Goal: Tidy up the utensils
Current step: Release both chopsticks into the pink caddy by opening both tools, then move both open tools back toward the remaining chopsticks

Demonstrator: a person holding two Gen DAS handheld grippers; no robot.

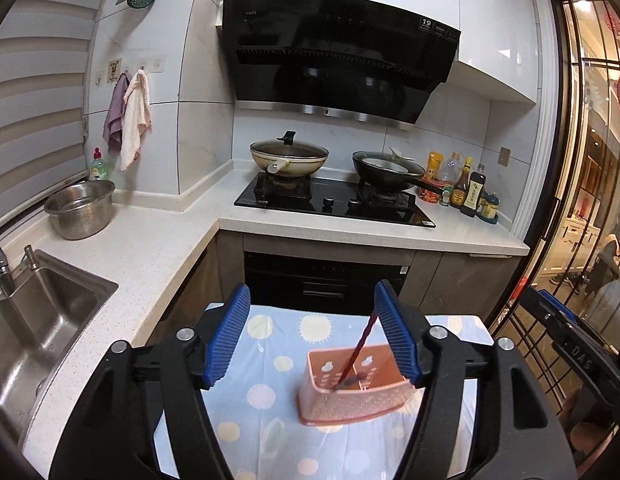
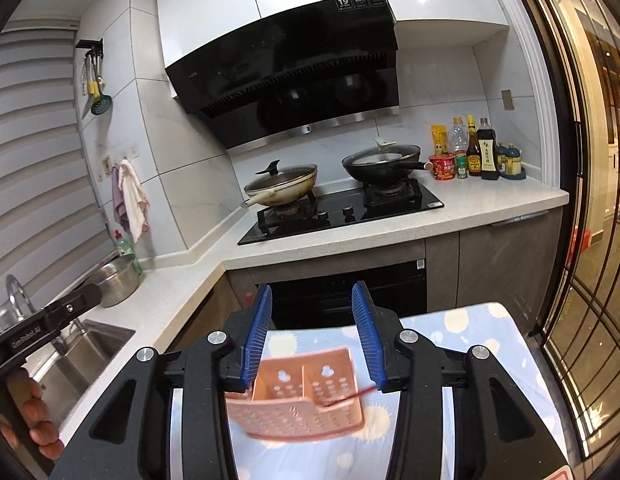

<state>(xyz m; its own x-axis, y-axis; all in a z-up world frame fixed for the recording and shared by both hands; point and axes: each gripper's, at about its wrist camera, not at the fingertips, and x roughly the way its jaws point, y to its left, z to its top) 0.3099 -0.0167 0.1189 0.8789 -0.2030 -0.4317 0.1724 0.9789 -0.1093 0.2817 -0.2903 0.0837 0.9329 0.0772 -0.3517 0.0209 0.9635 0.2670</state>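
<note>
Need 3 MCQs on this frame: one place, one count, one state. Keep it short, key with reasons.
1. Where does the pink utensil holder stand?
A. In the sink
B. On the patterned blue cloth
C. On the stove

2. How many lidded pans sit on the stove?
A. One
B. Two
C. Three

3. What state is the left gripper in?
A. Shut on the dark red chopstick
B. Shut on the holder's rim
C. Open, clamping nothing

Key:
1 B: the holder's base rests on the cloth with pale dots, away from sink and stove.
2 B: a cream pan on the left burner and a black pan on the right, each under a lid.
3 C: its blue pads stand wide apart; the dark red chopstick leans in the holder, and no pad presses on it.
</note>
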